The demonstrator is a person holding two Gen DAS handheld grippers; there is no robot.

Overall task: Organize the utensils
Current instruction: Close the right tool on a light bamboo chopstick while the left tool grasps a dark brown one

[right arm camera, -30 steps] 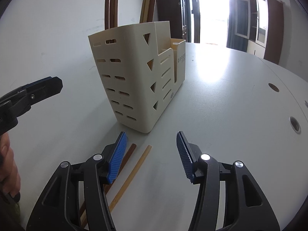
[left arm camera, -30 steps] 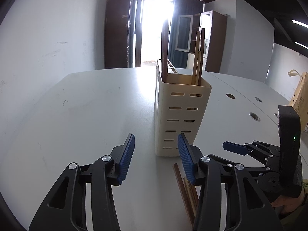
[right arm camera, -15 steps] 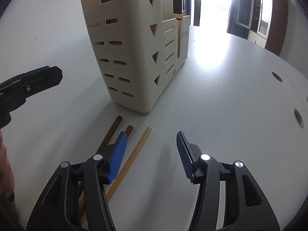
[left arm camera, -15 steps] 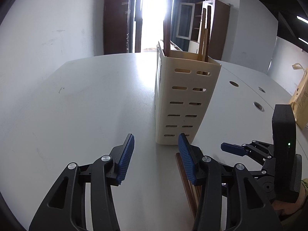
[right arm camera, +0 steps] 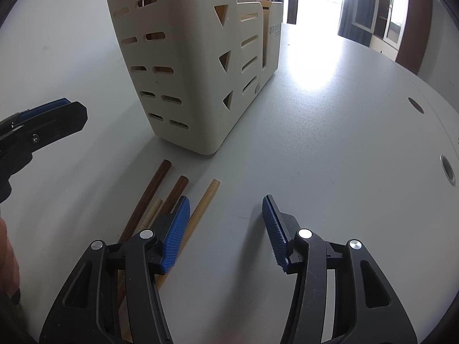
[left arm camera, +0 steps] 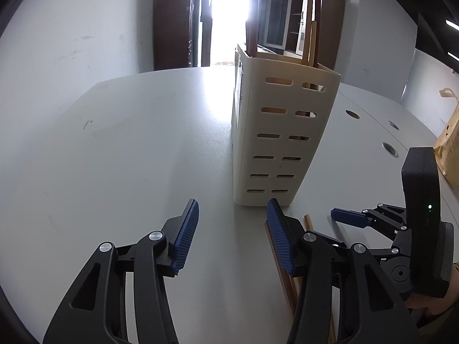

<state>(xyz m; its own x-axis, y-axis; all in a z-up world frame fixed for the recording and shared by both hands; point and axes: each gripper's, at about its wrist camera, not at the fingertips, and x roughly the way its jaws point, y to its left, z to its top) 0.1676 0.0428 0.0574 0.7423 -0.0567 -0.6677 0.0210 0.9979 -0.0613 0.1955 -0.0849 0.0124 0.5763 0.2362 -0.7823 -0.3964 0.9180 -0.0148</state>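
Left gripper (left arm camera: 232,229): jaws are held spread, nothing between them; only bare desk (left arm camera: 129,157) is seen in the gap.
Holder (right arm camera: 183,66): a cream slotted caddy is stood upright on the desk, ahead of both grippers; a few sticks (left arm camera: 311,25) are already stood in its tall compartment.
Loose chopsticks (right arm camera: 160,197): four are laid on the desk just in front of the holder, two dark, two pale, roughly parallel, tips pointed toward it.
Right gripper (right arm camera: 226,223): jaws are closing but apart; nothing is pinched. The left pad is set over the loose sticks; the pale outer stick (right arm camera: 200,209) lies just inside that pad.
Handling: the sticks are judged light, stiff, thin and smooth, likely to roll or slip.
Hold: one stick is best pinched across its shaft, near the thick end.
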